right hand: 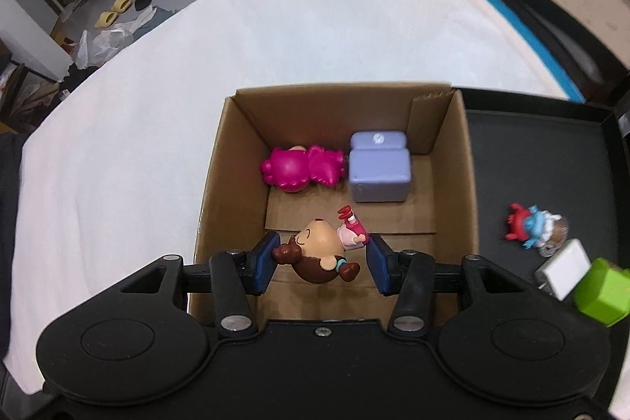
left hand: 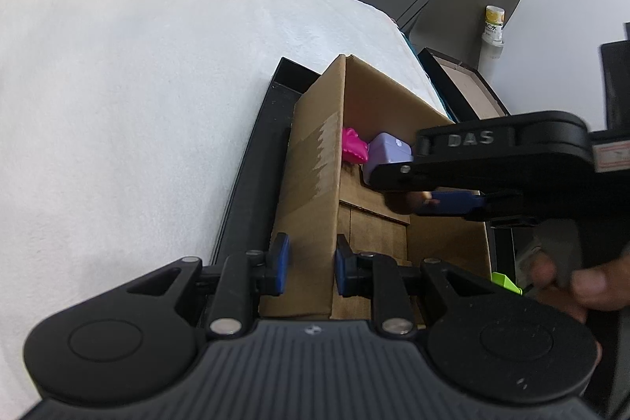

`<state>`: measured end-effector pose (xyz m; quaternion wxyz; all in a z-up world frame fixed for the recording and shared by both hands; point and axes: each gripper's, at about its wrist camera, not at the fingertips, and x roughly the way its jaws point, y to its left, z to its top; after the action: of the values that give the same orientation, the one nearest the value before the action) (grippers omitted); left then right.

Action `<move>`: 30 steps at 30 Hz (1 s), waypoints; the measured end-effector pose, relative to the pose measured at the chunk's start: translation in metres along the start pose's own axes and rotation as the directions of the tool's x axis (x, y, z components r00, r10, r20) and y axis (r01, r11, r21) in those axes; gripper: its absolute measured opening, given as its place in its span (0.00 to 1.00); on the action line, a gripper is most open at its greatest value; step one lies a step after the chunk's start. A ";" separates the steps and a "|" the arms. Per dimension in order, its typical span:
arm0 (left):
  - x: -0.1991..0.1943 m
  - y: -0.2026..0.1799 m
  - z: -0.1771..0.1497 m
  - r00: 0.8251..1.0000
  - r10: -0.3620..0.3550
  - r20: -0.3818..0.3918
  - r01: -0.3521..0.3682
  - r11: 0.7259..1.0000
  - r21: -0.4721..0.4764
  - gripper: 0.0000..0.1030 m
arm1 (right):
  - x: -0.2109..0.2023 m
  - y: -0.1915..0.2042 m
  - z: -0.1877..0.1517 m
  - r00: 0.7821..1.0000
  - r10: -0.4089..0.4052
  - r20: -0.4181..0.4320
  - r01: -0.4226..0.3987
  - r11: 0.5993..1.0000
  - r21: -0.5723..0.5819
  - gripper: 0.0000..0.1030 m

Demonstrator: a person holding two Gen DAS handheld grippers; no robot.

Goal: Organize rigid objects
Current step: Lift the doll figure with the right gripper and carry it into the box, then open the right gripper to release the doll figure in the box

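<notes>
- Toys are going into the cardboard box point(right hand: 453, 160): a pink toy point(right hand: 301, 168) and a purple block point(right hand: 380, 172) lie side by side against its far wall.
- A brown doll point(right hand: 319, 254) sits between the right gripper's point(right hand: 319, 260) pads, over the near end of the box; the jaws stand apart, one pad touching the doll's ear, the other just clear, so this looks like the drop.
- The left gripper point(left hand: 309, 268) straddles the box's side wall, one pad each side; whether it pinches the cardboard I cannot tell.
- Outside the box to its right, on the black tray point(right hand: 551, 144), wait a red-and-blue figure point(right hand: 529, 227), a white block point(right hand: 563, 268) and a green block point(right hand: 602, 294).
- Next, by my judgement: lift the right gripper clear of the box rim, then reach for the nearest figure on the tray.
</notes>
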<state>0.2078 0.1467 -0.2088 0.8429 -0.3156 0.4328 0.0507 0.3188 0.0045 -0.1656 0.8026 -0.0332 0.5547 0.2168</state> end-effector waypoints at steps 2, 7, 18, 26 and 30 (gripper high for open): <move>0.000 0.000 0.000 1.000 -0.001 0.000 0.001 1.000 0.000 0.21 | 0.006 0.001 0.001 1.000 0.015 -0.004 -0.015 1.000 0.011 0.46; 0.000 0.002 0.000 1.000 -0.005 -0.001 0.005 1.000 -0.004 0.21 | 0.018 0.000 0.002 0.999 0.053 0.004 -0.053 0.997 0.054 0.46; -0.001 0.003 0.000 1.000 -0.004 0.000 0.004 1.000 -0.004 0.21 | 0.043 -0.007 0.001 0.988 0.152 0.014 -0.152 0.966 0.211 0.50; -0.002 0.001 0.000 1.000 -0.001 0.001 0.001 1.000 0.000 0.21 | 0.040 -0.013 -0.001 0.985 0.170 0.015 -0.169 0.957 0.235 0.50; -0.002 0.001 0.000 1.000 -0.001 0.000 0.001 1.000 -0.001 0.21 | 0.035 -0.015 0.001 0.985 0.170 0.018 -0.170 0.959 0.225 0.50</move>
<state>0.2063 0.1485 -0.2078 0.8427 -0.3164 0.4327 0.0503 0.3354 0.0017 -0.1999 0.7792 0.1058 0.5771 0.2204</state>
